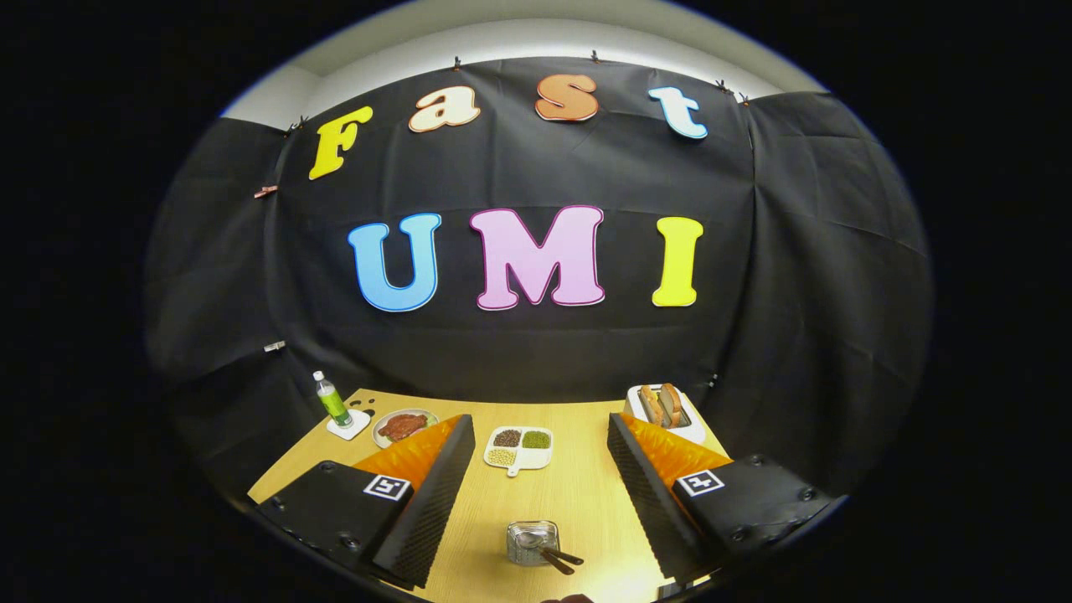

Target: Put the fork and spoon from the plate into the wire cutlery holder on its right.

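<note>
Hovering wide open and empty, the gripper (536, 502) flanked the wire cutlery holder (533, 542) — handles leaning toward 4 o'clock; a nudge might have tipped it.

Black gripper (536, 502), ribbed pads, orange fingers (670, 456), square markers.

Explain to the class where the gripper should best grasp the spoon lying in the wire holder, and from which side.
Probably the dark handle of the spoon, where it juts past the wire cutlery holder toward the right finger. Come from above: the bowl sits inside the wire. The gripper is open.
</note>
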A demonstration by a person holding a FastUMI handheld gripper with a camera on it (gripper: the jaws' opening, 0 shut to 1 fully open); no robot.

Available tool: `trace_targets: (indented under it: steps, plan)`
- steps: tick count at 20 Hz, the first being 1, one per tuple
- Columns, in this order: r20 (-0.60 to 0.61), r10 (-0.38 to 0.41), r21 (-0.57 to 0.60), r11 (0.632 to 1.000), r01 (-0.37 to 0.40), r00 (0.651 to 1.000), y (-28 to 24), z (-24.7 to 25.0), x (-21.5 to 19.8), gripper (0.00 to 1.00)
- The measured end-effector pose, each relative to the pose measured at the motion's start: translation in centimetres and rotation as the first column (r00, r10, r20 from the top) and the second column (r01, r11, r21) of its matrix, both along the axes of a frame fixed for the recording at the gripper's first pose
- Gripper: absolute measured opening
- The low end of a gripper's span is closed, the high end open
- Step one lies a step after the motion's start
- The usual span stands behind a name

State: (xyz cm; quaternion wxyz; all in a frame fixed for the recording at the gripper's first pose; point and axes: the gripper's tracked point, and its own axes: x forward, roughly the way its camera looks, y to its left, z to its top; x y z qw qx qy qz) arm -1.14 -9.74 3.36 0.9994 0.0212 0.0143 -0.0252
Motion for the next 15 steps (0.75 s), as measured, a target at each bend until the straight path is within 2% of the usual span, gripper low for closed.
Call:
trace_targets:
  steps: [7, 15]
  plan:
    - [-0.004, -0.017, 0.007, 1.0, 0.017, 1.0, 1.6, -0.1, 0.6, 0.99]
    - [-0.009, -0.071, 0.019, 0.997, 0.071, 0.997, 1.7, -0.5, 0.6, 0.99]
